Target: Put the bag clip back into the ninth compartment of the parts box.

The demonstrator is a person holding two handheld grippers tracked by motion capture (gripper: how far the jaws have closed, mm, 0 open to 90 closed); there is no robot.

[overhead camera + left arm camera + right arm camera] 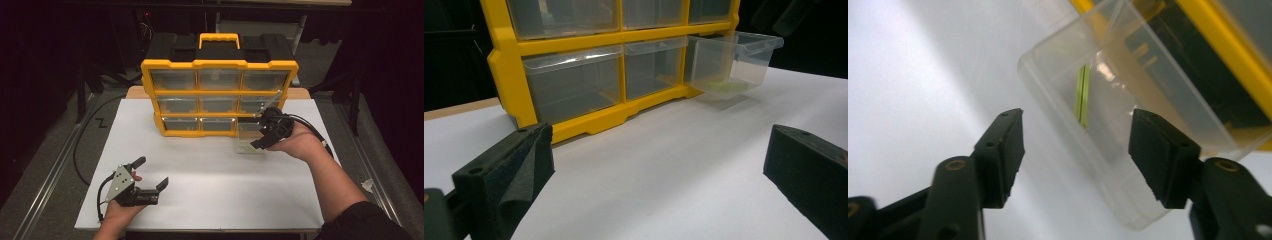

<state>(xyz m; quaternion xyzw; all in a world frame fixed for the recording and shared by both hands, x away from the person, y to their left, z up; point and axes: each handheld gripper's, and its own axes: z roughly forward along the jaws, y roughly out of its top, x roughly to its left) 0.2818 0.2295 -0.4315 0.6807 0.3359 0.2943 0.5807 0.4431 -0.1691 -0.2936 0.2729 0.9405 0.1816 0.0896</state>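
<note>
A yellow organizer cabinet [219, 64] with clear drawers stands at the back of the white table. Its bottom right drawer [248, 137] is pulled out, and a thin green item [1082, 97] lies inside it. My right gripper [260, 135] is open just in front of that drawer [1148, 115], with the jaws short of its front wall and nothing between them. At the front left, my left gripper [151, 172] is wide open and empty on the table. In the left gripper view the pulled-out drawer [734, 60] sticks out at the cabinet's lower right, the green item [724, 89] on its floor.
The cabinet has a black top with a yellow carry handle [219, 39]. Its other drawers [574, 87] are pushed in. The white table surface [215, 185] stretches between the cabinet and the front edge. Dark floor and rails surround the table.
</note>
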